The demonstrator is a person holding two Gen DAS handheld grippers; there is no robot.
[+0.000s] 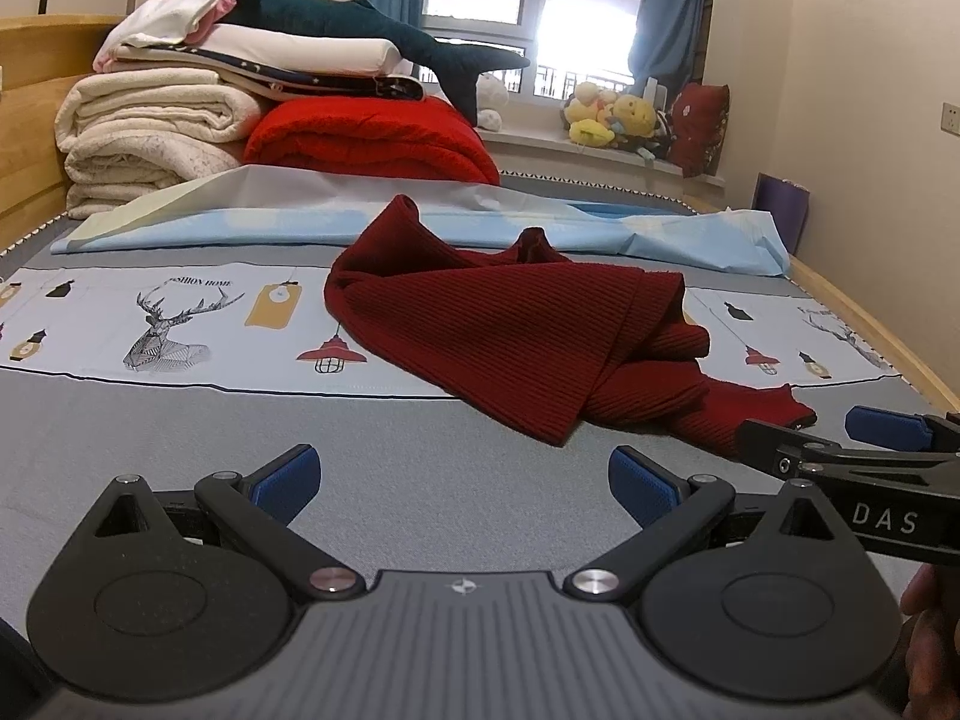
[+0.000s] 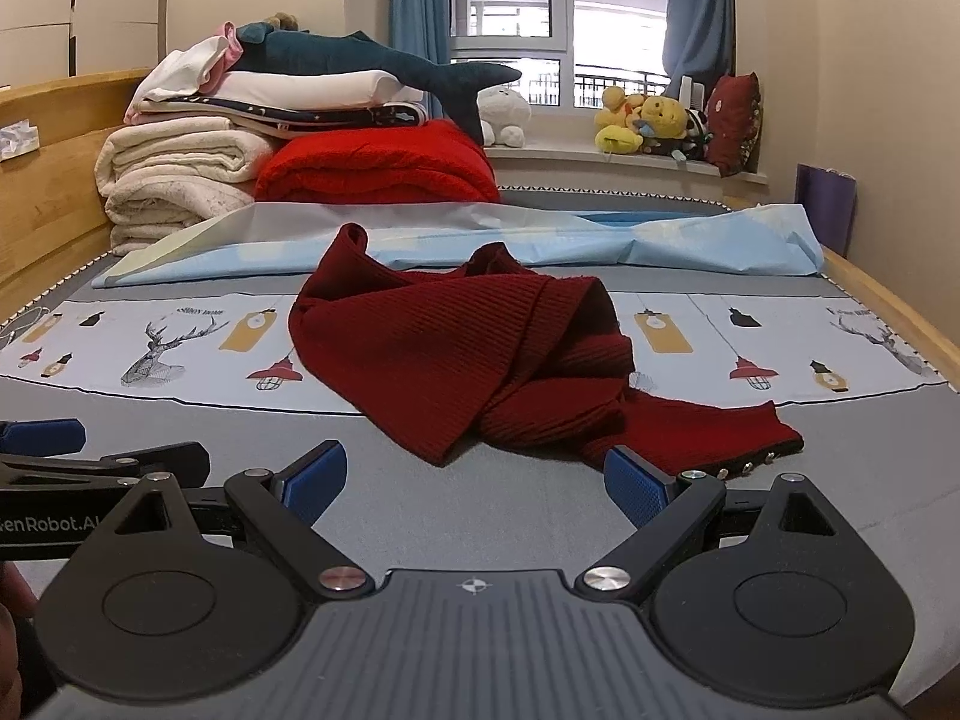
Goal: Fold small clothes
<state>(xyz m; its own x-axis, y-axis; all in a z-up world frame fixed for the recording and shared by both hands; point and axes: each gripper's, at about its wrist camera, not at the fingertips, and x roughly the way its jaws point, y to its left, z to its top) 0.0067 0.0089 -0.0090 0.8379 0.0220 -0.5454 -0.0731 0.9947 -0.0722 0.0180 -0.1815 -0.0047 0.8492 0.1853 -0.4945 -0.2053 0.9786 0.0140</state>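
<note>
A dark red ribbed knit garment point(image 1: 510, 324) lies crumpled in a heap on the bed, one end trailing toward the near right; it also shows in the right wrist view point(image 2: 468, 354). My left gripper point(image 1: 462, 486) is open and empty, hovering over the grey sheet just short of the garment. My right gripper point(image 2: 474, 480) is open and empty, its right fingertip point(image 2: 636, 486) close to the garment's trailing hem with small metal snaps point(image 2: 750, 462). The right gripper also appears at the right edge of the left wrist view point(image 1: 840, 438).
A bed sheet with a deer-and-lantern print band point(image 1: 168, 324) covers the bed. A light blue cloth point(image 1: 240, 228) lies behind the garment. Folded blankets, a red quilt point(image 1: 372, 138) and a plush shark point(image 1: 384, 30) are stacked at the back left. Wooden bed rails point(image 2: 888, 294) run along both sides.
</note>
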